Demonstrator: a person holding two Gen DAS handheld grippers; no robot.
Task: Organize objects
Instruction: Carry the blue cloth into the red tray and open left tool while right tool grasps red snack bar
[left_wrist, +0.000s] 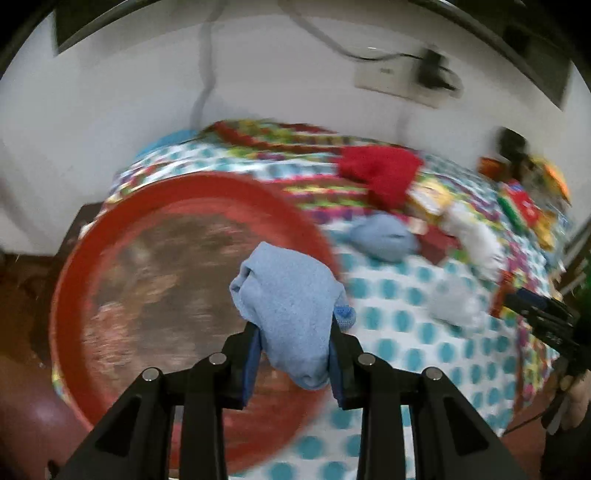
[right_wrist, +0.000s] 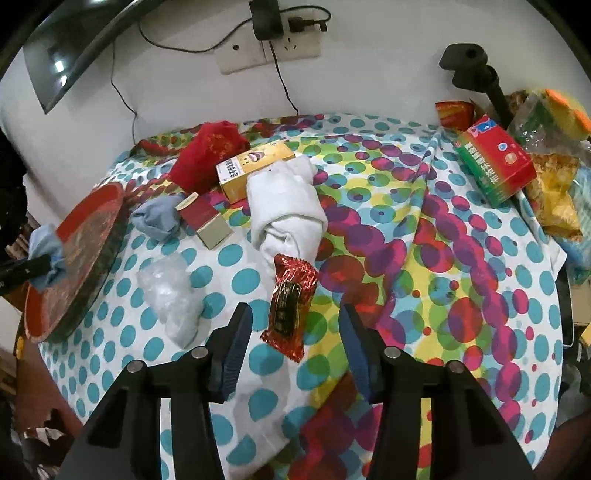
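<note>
While the left claw (left_wrist: 295, 354) is clamped on a light blue sock (left_wrist: 286, 299), its blue pads pressing the cloth from both sides, the sock hangs above the near edge of a round red tray (left_wrist: 110, 229). That tray sits at the left end of a surface covered by a dotted cloth (right_wrist: 406, 258); the left wrist view is blurred, so finer detail of the tray cannot be told.

Right claw (right_wrist: 295, 332): fingers apart, with a red snack packet (right_wrist: 290, 306) lying on the cloth between them, touching neither finger. Just beyond the packet lies a rolled white cloth (right_wrist: 286, 206), and to its left a clear plastic bag (right_wrist: 170, 291).

Further back, from left to right: a second blue sock (right_wrist: 157, 218) near the tray, a small red box (right_wrist: 205, 219) beside it, a red cloth (right_wrist: 207, 155), and a yellow box (right_wrist: 255, 166) touching the white cloth. Well apart at the right end stand a red-and-green box (right_wrist: 495, 158) and several snack bags (right_wrist: 554, 195). On the wall behind, a socket (right_wrist: 269, 48) holds a black charger.
</note>
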